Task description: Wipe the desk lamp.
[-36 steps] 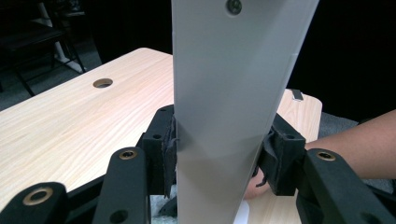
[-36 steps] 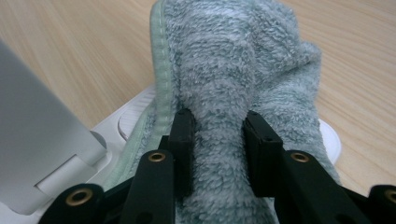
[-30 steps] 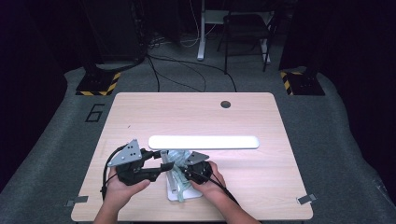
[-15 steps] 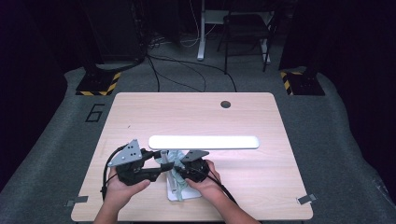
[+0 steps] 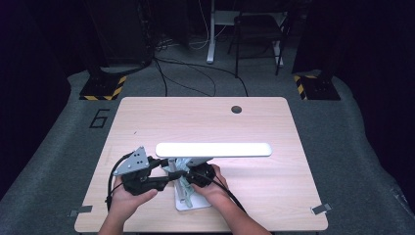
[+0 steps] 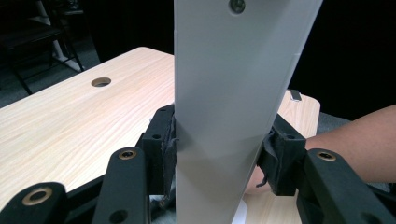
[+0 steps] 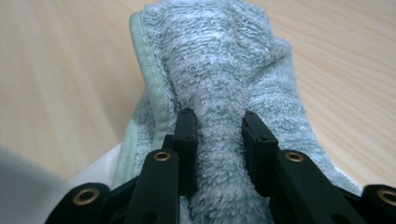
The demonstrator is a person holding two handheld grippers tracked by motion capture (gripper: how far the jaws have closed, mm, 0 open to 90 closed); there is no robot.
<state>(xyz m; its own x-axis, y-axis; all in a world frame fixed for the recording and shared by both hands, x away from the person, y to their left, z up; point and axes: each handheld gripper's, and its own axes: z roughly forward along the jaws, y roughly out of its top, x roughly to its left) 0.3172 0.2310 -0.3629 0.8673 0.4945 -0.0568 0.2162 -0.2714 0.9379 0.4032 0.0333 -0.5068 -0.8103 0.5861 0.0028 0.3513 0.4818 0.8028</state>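
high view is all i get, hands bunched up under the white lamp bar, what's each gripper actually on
Observer: The left gripper has its pads pressed on both sides of the white lamp arm, which stands upright between them.
Operator: and the right one
Observer: The right gripper is closed on a fold of a pale green towel, and its jaws have just been closing further on it.
Operator: is the towel on the lamp or the table
Observer: In the right gripper view the towel lies partly over the white lamp base, with the wooden table beyond it.
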